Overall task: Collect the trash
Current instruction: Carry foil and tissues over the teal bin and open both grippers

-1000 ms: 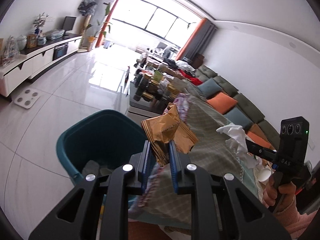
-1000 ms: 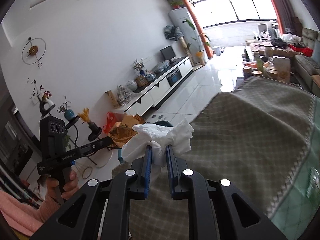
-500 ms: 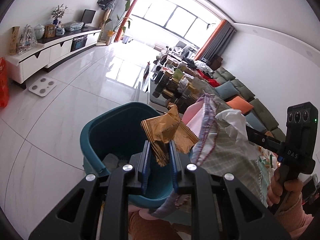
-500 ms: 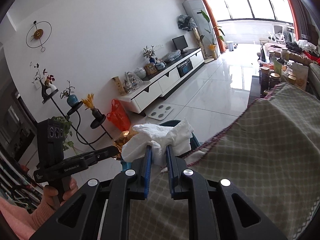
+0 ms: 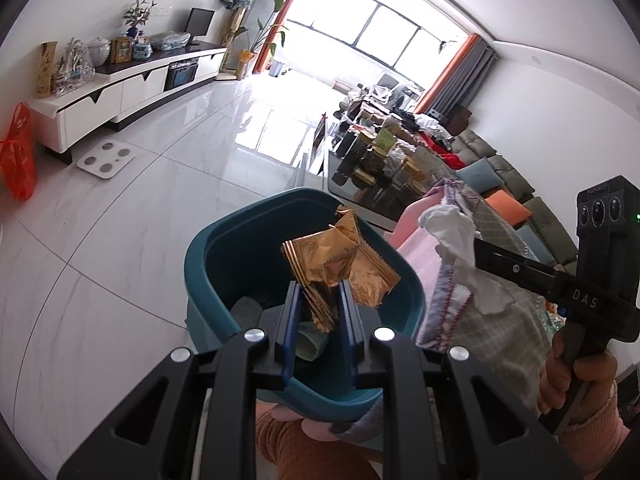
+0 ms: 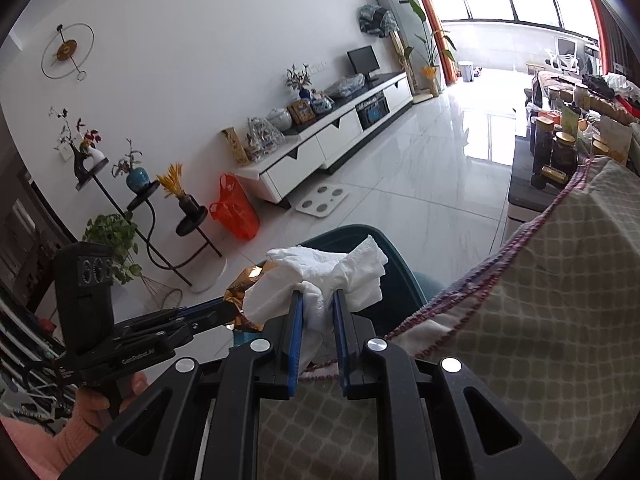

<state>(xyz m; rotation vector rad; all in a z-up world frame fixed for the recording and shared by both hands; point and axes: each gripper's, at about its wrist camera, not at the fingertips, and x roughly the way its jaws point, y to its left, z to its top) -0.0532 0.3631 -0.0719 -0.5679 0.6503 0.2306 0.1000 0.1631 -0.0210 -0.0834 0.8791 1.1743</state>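
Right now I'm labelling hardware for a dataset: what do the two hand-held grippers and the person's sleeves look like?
Both are matte black, angular frames with silver screws and blue-padded fingers. The left hand-held gripper and right hand-held gripper each carry a boxy black head with three round lenses; the right's shows white "DAS" lettering and a green light. The sleeves are pink.

A glossy white tiled floor [image 5: 132, 240] carries a teal bin [image 5: 200, 248], white scale [image 5: 106, 159] and orange bag [image 5: 18, 156].
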